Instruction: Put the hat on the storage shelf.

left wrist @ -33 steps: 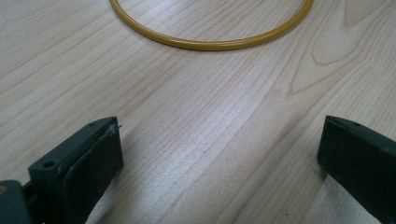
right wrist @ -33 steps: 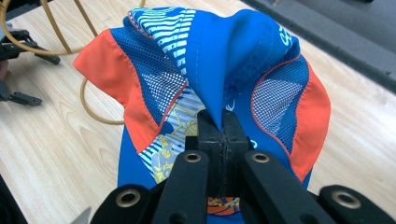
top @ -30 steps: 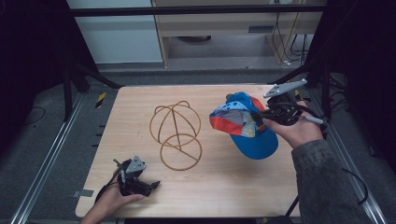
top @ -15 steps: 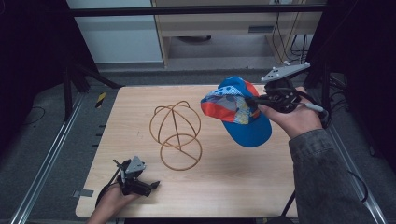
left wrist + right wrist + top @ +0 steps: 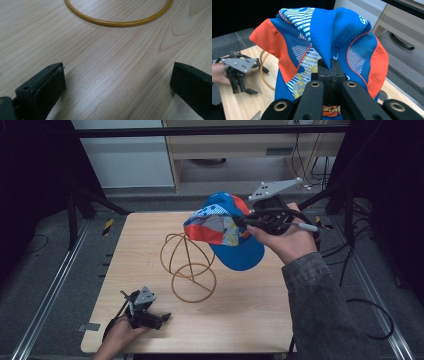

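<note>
So the right gripper (image 5: 250, 222) has its fingers pinched tight on a fold of fabric at the crown of the cap (image 5: 225, 227), and the cap is hanging up in the air, above and just to the right of the gold wire stand (image 5: 187, 267) on the counter (image 5: 250, 315). My guess is it's meant to go over the stand's dome. The left gripper (image 5: 159, 316) is parked down at the near left corner with its fingers (image 5: 42, 85) wide apart, holding nothing, well away from the stand's base ring (image 5: 117, 22). What worries me: the cap is bunched and folded where it's pinched, so the opening probably isn't facing down cleanly. If it comes down crooked, the brim or mesh could snag on a wire loop. That stand also looks light and nothing is bracing it, so a sideways nudge from the cap could slide or tip it. And a pinch on that little fabric might just slip mid-move.
</note>
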`<state>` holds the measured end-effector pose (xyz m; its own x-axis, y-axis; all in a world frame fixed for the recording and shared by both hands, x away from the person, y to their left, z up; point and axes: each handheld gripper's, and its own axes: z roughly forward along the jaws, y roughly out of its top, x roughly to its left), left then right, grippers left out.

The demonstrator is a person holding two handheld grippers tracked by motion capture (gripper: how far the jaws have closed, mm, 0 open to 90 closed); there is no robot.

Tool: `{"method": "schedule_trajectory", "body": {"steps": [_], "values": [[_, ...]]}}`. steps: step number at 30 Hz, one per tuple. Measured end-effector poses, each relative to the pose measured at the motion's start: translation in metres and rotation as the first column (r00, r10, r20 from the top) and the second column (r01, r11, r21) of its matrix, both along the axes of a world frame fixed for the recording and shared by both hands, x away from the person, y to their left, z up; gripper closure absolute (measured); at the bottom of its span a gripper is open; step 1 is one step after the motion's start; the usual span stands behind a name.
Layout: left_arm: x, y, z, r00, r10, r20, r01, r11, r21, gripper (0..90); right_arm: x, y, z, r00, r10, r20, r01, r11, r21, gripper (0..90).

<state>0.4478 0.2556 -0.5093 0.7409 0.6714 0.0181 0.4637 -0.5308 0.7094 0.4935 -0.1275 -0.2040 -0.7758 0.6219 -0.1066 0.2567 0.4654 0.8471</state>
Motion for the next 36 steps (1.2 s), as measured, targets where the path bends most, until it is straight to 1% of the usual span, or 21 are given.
{"method": "schedule_trajectory", "body": {"steps": [2, 5, 9, 11, 12, 15, 18, 21, 23, 24, 26, 31, 36], "values": [[0.000, 0.000, 0.000, 1.0000, 0.001, 0.001, -0.001, 1.0000, 0.001, 0.0, 0.001, 0.008, 0.002, 0.9998, 0.018, 0.000, -0.018, 1.000, 0.012, 90.0], [0.001, 0.000, 0.000, 1.0000, 0.005, 0.001, -0.005, 1.0000, 0.000, 0.0, 0.004, 0.021, 0.005, 0.9991, 0.044, 0.002, -0.044, 0.999, 0.015, 90.0], [0.001, 0.000, 0.000, 1.0000, 0.005, 0.001, -0.005, 1.0000, 0.001, 0.0, 0.012, 0.042, 0.003, 0.9976, 0.070, -0.001, -0.070, 0.998, -0.010, 90.0], [0.001, 0.000, 0.000, 1.0000, 0.005, 0.002, -0.005, 1.0000, 0.001, 0.0, 0.016, 0.049, 0.002, 0.9966, 0.082, -0.004, -0.082, 0.996, -0.019, 90.0], [0.001, 0.000, 0.000, 1.0000, 0.005, 0.002, -0.005, 1.0000, 0.001, 0.0, 0.021, 0.053, 0.000, 0.9967, 0.081, -0.004, -0.081, 0.996, -0.022, 90.0], [0.001, 0.000, 0.000, 1.0000, 0.005, 0.002, -0.005, 1.0000, 0.001, 0.0, 0.025, 0.056, -0.001, 0.9965, 0.083, -0.010, -0.083, 0.996, -0.029, 90.0], [0.001, 0.000, 0.000, 1.0000, 0.005, 0.002, -0.005, 1.0000, 0.001, 0.0, 0.028, 0.061, -0.001, 0.9961, 0.086, -0.020, -0.087, 0.996, -0.018, 90.0], [0.001, 0.000, 0.000, 1.0000, 0.005, 0.002, -0.005, 1.0000, 0.002, 0.0, 0.030, 0.069, 0.001, 0.9937, 0.109, -0.024, -0.109, 0.994, -0.008, 90.0], [0.001, 0.000, 0.000, 1.0000, 0.005, 0.001, -0.005, 1.0000, 0.002, 0.0, 0.031, 0.074, 0.002, 0.9930, 0.116, -0.023, -0.116, 0.993, -0.015, 90.0], [0.001, 0.000, 0.000, 1.0000, 0.006, 0.002, -0.006, 1.0000, 0.000, 0.0, 0.033, 0.081, 0.001, 0.9918, 0.124, -0.031, -0.125, 0.992, -0.016, 90.0], [0.001, 0.000, 0.000, 1.0000, 0.007, 0.002, -0.007, 1.0000, 0.000, 0.0, 0.034, 0.083, 0.001, 0.9919, 0.124, -0.030, -0.124, 0.992, -0.021, 89.9], [0.000, 0.000, 0.000, 1.0000, 0.009, 0.002, -0.009, 1.0000, -0.002, 0.0, 0.041, 0.100, -0.005, 0.9893, 0.135, -0.056, -0.138, 0.989, -0.047, 89.9], [0.000, 0.000, 0.000, 1.0000, 0.009, 0.001, -0.009, 1.0000, 0.000, 0.0, 0.045, 0.112, -0.012, 0.9858, 0.151, -0.074, -0.156, 0.986, -0.067, 89.9]]}}
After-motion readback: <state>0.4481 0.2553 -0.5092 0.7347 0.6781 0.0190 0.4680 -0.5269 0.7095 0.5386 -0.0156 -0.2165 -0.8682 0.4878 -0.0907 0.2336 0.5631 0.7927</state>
